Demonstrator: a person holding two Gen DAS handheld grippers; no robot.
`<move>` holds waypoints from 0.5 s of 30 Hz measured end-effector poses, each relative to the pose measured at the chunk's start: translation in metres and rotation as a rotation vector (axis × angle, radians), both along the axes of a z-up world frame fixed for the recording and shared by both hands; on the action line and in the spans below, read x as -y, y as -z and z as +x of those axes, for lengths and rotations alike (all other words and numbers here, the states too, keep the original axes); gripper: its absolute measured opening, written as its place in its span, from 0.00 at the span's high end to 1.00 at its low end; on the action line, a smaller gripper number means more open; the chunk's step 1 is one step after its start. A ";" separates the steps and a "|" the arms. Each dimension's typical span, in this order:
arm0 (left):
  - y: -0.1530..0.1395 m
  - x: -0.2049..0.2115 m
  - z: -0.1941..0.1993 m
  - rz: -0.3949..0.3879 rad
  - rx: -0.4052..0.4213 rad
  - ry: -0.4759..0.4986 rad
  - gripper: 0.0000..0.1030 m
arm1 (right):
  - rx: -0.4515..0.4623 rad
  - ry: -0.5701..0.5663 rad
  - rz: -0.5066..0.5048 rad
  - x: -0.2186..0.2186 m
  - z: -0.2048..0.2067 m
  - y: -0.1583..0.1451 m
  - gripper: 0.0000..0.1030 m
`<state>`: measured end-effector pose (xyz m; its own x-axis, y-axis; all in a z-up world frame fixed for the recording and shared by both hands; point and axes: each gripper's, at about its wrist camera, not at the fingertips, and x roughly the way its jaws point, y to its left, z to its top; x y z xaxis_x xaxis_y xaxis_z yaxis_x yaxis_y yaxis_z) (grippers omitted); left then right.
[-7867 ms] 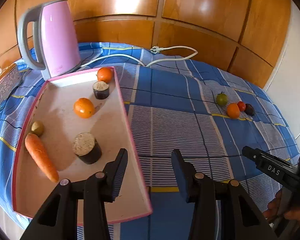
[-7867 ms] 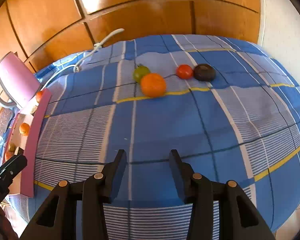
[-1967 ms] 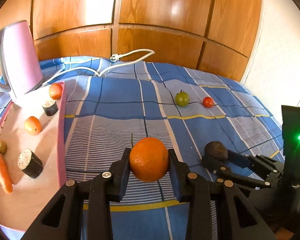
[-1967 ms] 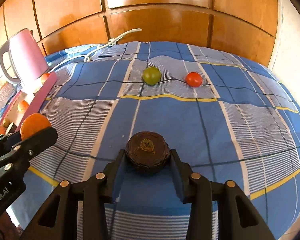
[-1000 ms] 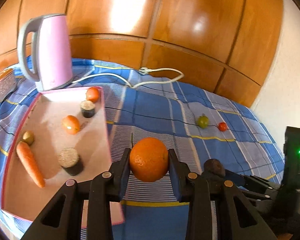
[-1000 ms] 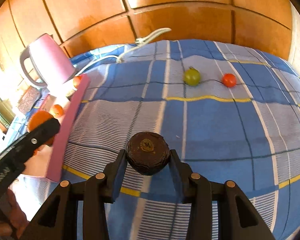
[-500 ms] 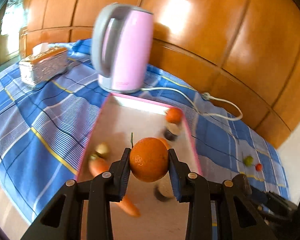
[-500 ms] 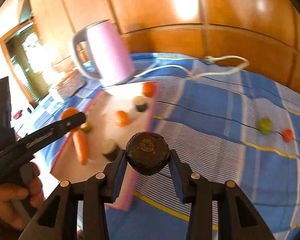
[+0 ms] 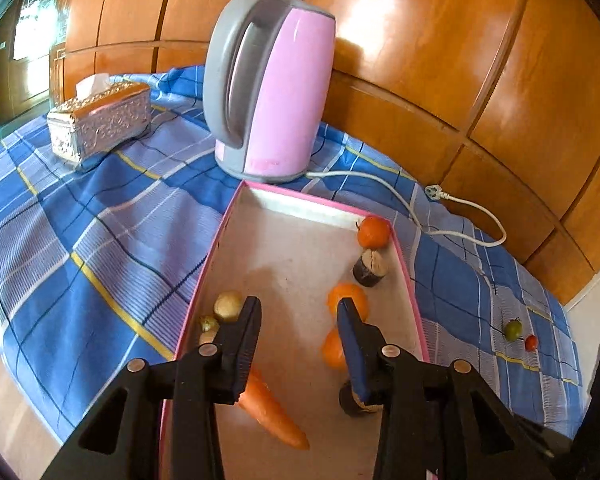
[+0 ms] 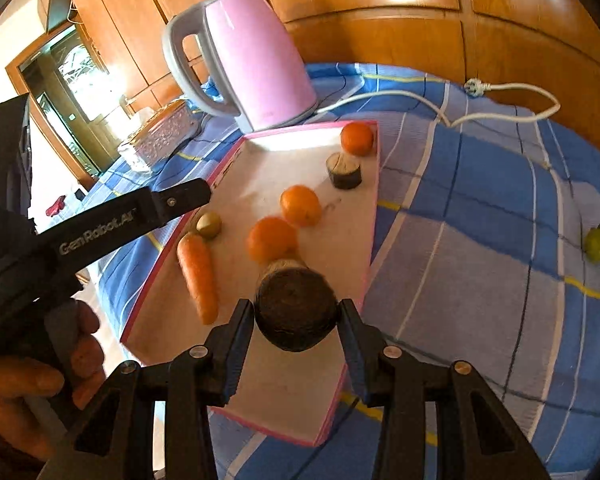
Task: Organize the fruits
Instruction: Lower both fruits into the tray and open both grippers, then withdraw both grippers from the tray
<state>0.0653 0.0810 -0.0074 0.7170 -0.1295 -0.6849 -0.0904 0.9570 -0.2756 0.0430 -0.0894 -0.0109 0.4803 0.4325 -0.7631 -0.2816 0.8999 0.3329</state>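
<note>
A pink-rimmed tray (image 9: 228, 216) (image 10: 370, 216) holds several oranges, a carrot (image 9: 274, 416) (image 10: 198, 276), two dark cut pieces and small pale fruits. My left gripper (image 9: 298, 344) is open and empty above the tray; an orange (image 9: 334, 350) (image 10: 272, 240) lies on the tray just below its right finger. My right gripper (image 10: 296, 316) is shut on a dark brown round fruit (image 10: 296, 312) over the tray's near part. A green fruit (image 9: 513, 330) (image 10: 596, 243) and a red one (image 9: 531, 343) lie on the blue checked cloth.
A pink kettle (image 9: 268, 84) (image 10: 240, 56) stands behind the tray, its white cord (image 9: 400, 200) (image 10: 500, 112) trailing right. A silver tissue box (image 9: 100, 120) (image 10: 156, 138) sits left. Wood panels back the table. The left gripper's body (image 10: 100, 224) shows in the right wrist view.
My left gripper has opened and let the orange go onto the tray. My right gripper has moved over the tray, still holding the dark fruit.
</note>
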 end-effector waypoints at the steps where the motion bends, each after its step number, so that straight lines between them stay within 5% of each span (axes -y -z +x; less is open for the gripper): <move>1: 0.000 0.001 -0.002 0.005 0.000 -0.005 0.61 | 0.001 -0.003 0.009 0.000 -0.001 0.000 0.57; 15: -0.008 0.031 -0.024 0.072 0.025 0.036 0.61 | 0.060 0.142 0.007 0.033 -0.018 -0.010 0.57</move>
<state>0.0415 0.0501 0.0002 0.7301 -0.1065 -0.6750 -0.0495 0.9769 -0.2077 0.0251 -0.1221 -0.0009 0.5819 0.3625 -0.7280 -0.1716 0.9297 0.3258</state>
